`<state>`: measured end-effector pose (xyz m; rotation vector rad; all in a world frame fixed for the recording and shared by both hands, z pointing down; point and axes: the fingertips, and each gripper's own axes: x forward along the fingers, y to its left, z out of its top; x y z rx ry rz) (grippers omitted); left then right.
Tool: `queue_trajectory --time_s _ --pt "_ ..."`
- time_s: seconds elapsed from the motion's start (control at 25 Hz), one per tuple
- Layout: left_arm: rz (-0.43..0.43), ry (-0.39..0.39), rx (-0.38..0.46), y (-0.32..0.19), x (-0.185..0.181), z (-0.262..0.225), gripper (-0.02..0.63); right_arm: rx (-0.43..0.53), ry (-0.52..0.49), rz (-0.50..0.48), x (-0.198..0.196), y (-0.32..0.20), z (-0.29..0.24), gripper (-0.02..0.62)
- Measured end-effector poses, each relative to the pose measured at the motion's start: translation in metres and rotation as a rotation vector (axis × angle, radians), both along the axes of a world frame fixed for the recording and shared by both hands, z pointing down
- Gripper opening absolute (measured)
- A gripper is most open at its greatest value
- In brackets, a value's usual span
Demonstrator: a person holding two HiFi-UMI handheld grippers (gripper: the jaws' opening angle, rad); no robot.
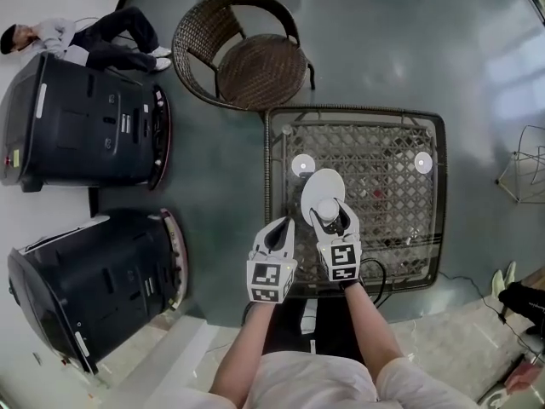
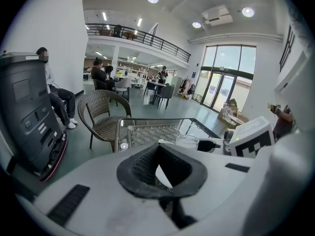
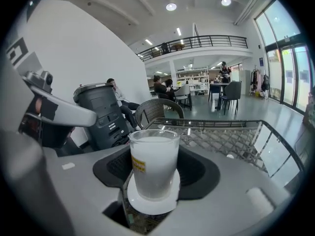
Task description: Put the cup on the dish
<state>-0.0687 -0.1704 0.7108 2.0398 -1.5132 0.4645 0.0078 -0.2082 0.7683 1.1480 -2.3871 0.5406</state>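
Note:
A frosted white cup [image 1: 328, 208] [image 3: 154, 163] with a small yellow label stands between the jaws of my right gripper [image 1: 330, 217] [image 3: 155, 173], whose black pads hug both its sides. Its base is at the near edge of the white dish [image 1: 322, 181] [image 3: 147, 203] on the glass table [image 1: 353, 111]; I cannot tell whether it touches the dish. My left gripper [image 1: 279, 231] [image 2: 167, 168] hangs at the table's front left edge, beside the right one, open with nothing between its jaws. From there the cup [image 2: 187, 141] shows to the right.
Two small white discs [image 1: 303, 165] [image 1: 423, 162] lie on the table top. A wicker chair [image 1: 243, 54] stands behind the table. Two big black machines [image 1: 81, 126] [image 1: 94, 279] stand to the left. A person [image 1: 85, 37] sits on the floor at far left.

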Motion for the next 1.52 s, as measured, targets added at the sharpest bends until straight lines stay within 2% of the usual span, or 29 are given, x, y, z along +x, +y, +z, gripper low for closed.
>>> queue_trajectory --time_s 0.24,0.52,0.76,1.12,1.36,1.52 --pt "-0.040 0.017 -0.034 -0.012 -0.012 0.024 0.004 0.027 0.026 -0.023 -0.012 -0.016 0.020 0.256" --pt "-0.089 0.033 -0.041 -0.009 -0.016 0.028 0.005 0.069 0.051 -0.034 -0.018 -0.035 0.027 0.256" --pt "-0.051 0.026 -0.038 0.002 -0.011 0.030 0.005 0.059 0.096 -0.026 -0.017 -0.032 0.040 0.256" --pt "-0.042 0.029 -0.036 0.012 -0.015 0.027 0.005 0.058 0.142 -0.015 -0.013 -0.024 0.043 0.258" --pt "-0.031 0.033 -0.031 0.019 -0.014 0.021 0.004 0.035 0.169 0.021 -0.006 -0.015 0.046 0.259" --pt "-0.038 0.039 -0.024 0.021 -0.016 0.012 0.004 -0.013 0.162 0.034 -0.001 -0.008 0.049 0.261"
